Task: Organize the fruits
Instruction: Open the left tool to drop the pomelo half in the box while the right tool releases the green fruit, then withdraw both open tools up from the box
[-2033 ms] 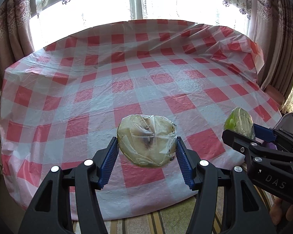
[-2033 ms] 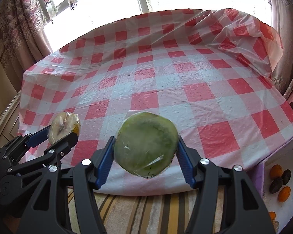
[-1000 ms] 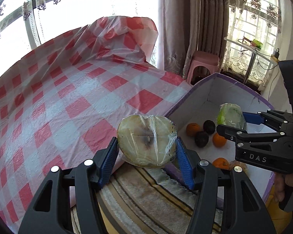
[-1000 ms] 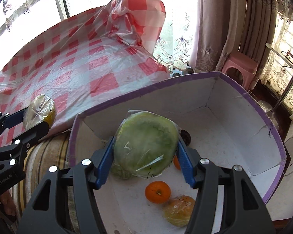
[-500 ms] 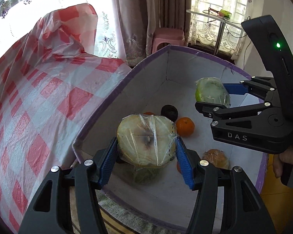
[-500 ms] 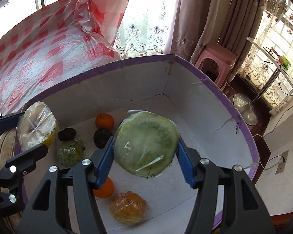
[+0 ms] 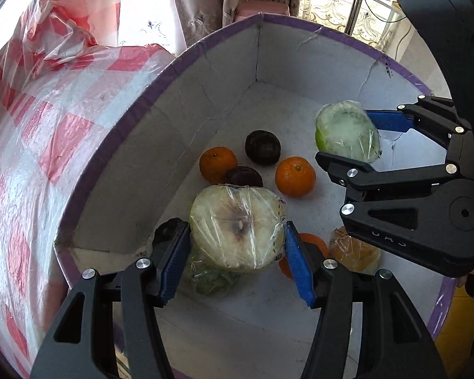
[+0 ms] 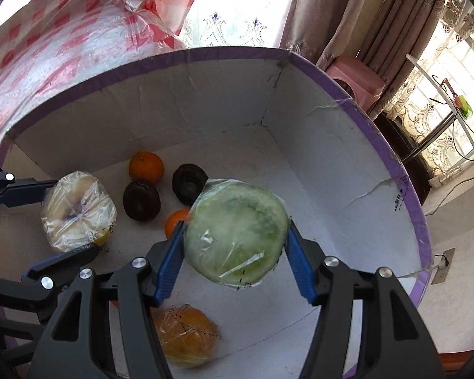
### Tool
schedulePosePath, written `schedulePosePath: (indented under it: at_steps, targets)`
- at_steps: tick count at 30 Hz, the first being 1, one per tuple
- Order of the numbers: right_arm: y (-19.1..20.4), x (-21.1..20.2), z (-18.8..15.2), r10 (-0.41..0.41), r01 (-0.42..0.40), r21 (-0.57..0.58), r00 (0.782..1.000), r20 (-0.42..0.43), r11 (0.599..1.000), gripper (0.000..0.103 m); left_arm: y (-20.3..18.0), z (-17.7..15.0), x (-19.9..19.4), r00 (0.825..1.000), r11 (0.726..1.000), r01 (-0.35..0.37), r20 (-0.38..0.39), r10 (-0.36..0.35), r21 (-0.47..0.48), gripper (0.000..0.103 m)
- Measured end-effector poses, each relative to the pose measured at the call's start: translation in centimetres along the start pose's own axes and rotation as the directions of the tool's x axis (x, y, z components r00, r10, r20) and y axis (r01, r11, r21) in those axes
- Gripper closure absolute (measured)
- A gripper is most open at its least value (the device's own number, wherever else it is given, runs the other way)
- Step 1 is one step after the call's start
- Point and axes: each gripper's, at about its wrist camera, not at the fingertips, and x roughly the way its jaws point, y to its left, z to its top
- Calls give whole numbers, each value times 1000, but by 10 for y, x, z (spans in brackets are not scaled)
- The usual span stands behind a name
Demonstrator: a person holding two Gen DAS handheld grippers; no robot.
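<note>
Left tool (image 7: 237,237) pinches a cling-wrapped pale apple half (image 7: 237,230), blue pads pressed on both sides, cut face with brownish core toward the camera. It hangs in the air inside a white cardboard box with purple rim (image 7: 205,47), above the box floor, not touching it

Right tool (image 8: 235,246) pinches a cling-wrapped green melon half (image 8: 237,233), pads tight on left and right edges, also held inside the box over its floor. In the left wrist view the right tool sits to the right, further in, well apart from the apple half

On the box floor: mandarin (image 7: 295,177) loose near the middle, second mandarin (image 7: 218,164) by the near wall, two dark round fruits (image 7: 263,147) (image 7: 245,177) next to them, the lower one touching the second mandarin. Under the apple half a wrapped greenish fruit (image 7: 208,271), partly hidden. A wrapped orange half (image 8: 186,338) lies near the front, below the right tool. Another orange fruit (image 7: 312,243) peeks behind the left tool's right finger, mostly hidden

Box stands just beside a table covered in a red-white checked plastic cloth (image 7: 31,158). Pink stool (image 8: 357,79) and curtains (image 8: 347,15) behind the box
</note>
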Motion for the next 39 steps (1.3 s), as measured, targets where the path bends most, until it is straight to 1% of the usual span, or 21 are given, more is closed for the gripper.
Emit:
schedulePosePath:
  at_steps: [3, 7, 11, 12, 14, 20, 21, 22, 23, 24, 26, 29, 35, 36, 37, 39]
  targets:
    - [1, 8, -1, -7, 6, -31, 999, -46, 1000, 42, 1, 2, 6, 1000, 1000, -4, -25, 4, 4, 46]
    - [5, 14, -2, -5, 0, -58, 997, -77, 998, 42, -2, 4, 14, 999, 1000, -15, -49, 15, 18, 46]
    - [7, 21, -5, -13, 4, -83, 994, -111, 997, 42, -5, 15, 26, 997, 1000, -18, -71, 19, 15, 46]
    - [8, 21, -4, -14, 5, -82, 994, -111, 997, 41, -6, 17, 26, 997, 1000, -18, -74, 20, 15, 46]
    - [8, 21, -2, -31, 23, -79, 994, -103, 997, 31, -6, 17, 27, 997, 1000, -23, -73, 24, 15, 46]
    - [9, 22, -3, -39, 30, -79, 994, -104, 996, 30, -8, 18, 25, 997, 1000, -30, -70, 31, 6, 45]
    - [9, 21, -3, -40, 32, -79, 994, -102, 996, 30, -7, 19, 24, 997, 999, -33, -66, 33, -1, 42]
    - [9, 21, -3, -44, 35, -83, 994, -101, 996, 29, -6, 19, 22, 998, 999, -33, -59, 32, -12, 36]
    - [10, 22, -3, -48, 40, -86, 994, -100, 995, 29, -3, 18, 22, 998, 999, -29, -53, 27, -24, 33]
    - [8, 23, -3, -50, 41, -86, 994, -97, 995, 29, -2, 18, 21, 999, 999, -24, -48, 22, -32, 30]
    - [7, 22, -3, -55, 48, -79, 995, -87, 996, 26, -1, 18, 20, 999, 999, -21, -43, 20, -34, 30]
    - [7, 21, -3, -67, 61, -80, 995, -71, 995, 25, -2, 18, 16, 1000, 999, -13, -27, 12, -36, 29]
    - [8, 4, -7, -84, 83, -64, 996, -9, 994, 23, -3, 11, -7, 999, 999, 6, 52, -3, -43, 23]
    - [9, -2, -7, -85, 86, -63, 996, 8, 994, 23, -2, 9, -12, 998, 998, -5, 61, 8, -58, 16]
    - [9, -7, -8, -88, 89, -57, 996, 22, 994, 23, 1, 7, -16, 998, 997, 4, 70, 1, -74, 16]
    - [9, -20, -8, -67, 68, -28, 996, 57, 997, 21, 6, 1, -23, 996, 994, 38, 83, -29, -107, 16]
